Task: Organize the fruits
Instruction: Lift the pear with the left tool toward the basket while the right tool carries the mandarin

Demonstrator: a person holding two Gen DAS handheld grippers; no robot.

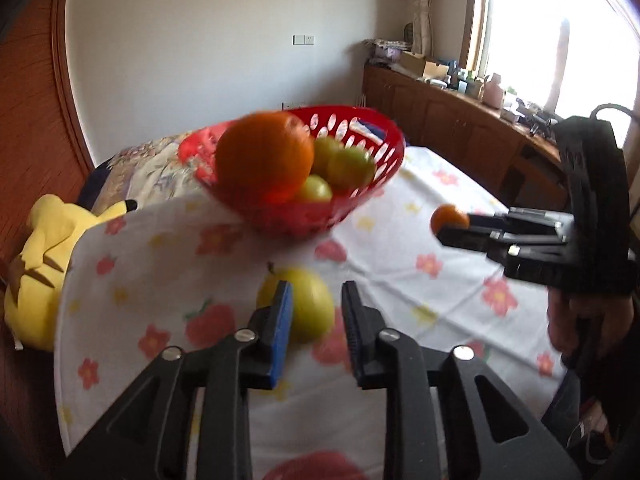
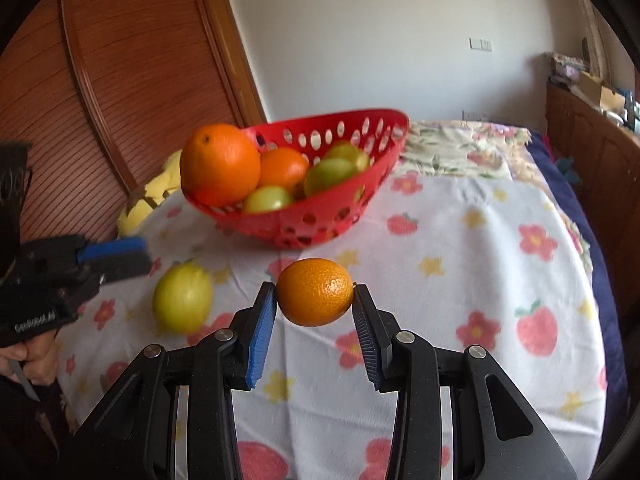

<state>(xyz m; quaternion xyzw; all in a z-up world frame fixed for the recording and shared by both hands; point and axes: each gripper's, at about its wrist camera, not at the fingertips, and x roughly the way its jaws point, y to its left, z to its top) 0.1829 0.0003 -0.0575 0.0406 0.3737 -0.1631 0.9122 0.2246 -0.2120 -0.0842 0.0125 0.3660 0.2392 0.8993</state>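
Note:
A red perforated basket [image 1: 360, 204] [image 2: 384, 140] stands on the floral cloth. It holds a big orange [image 1: 264, 158] [image 2: 220, 164], a smaller orange [image 2: 284, 168] and several green fruits [image 1: 350, 166] [image 2: 328, 174]. A yellow-green lemon [image 1: 308, 308] [image 2: 183, 298] lies on the cloth in front of the basket. My left gripper [image 1: 316, 300] is open just above it, jaws either side. My right gripper [image 2: 314, 300] is shut on a small orange [image 2: 315, 292] [image 1: 449, 218], held above the cloth.
A yellow plush toy [image 1: 40, 264] [image 2: 148, 196] lies at the cloth's left edge beside a wooden headboard [image 2: 120, 80]. A wooden cabinet [image 1: 460, 128] with clutter runs along the window side. The cloth [image 2: 460, 260] covers a bed.

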